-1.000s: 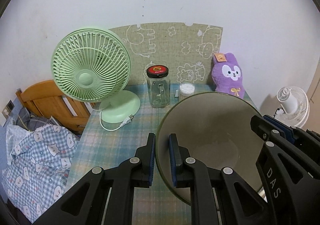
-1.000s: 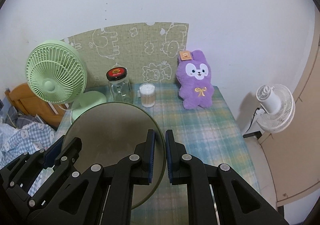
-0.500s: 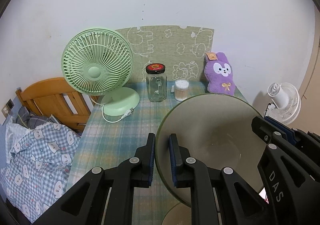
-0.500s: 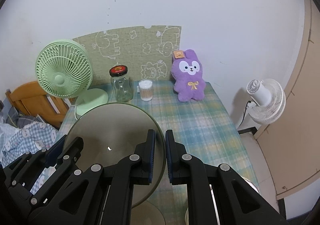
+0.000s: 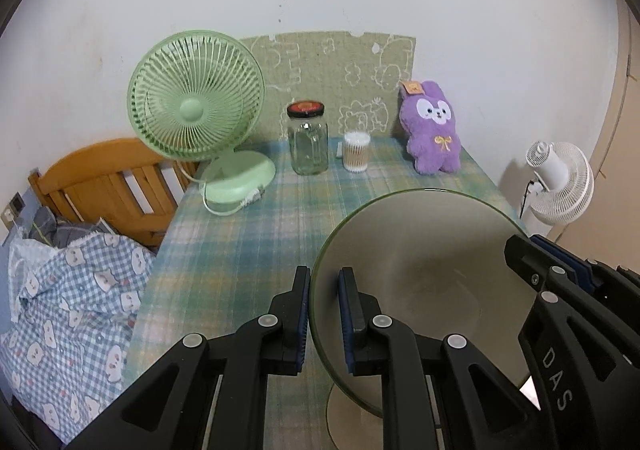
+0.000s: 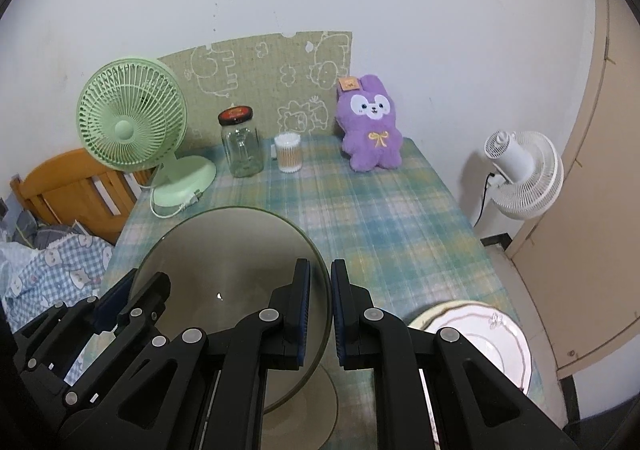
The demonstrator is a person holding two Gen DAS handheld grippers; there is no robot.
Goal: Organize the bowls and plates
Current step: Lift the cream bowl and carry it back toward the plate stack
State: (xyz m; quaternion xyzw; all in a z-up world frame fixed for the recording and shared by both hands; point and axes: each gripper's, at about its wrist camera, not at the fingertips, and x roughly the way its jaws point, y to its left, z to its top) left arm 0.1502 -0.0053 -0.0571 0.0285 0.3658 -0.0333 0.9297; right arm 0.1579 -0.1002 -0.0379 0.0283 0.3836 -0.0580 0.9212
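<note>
Between both grippers hangs the bowl (image 5: 420, 290): left gripper (image 5: 324, 314) clamps its left rim, right gripper (image 6: 318, 310) clamps the opposite rim. Directly underneath sits a tan plate (image 6: 320, 402), with a white plate (image 6: 508, 334) just right on the table (image 6: 380, 218).

Left claw (image 5: 324, 314): black angular frame, silver screws, blue pads. Right claw (image 6: 321, 306): identical build, white "DAS" lettering on its side.
</note>
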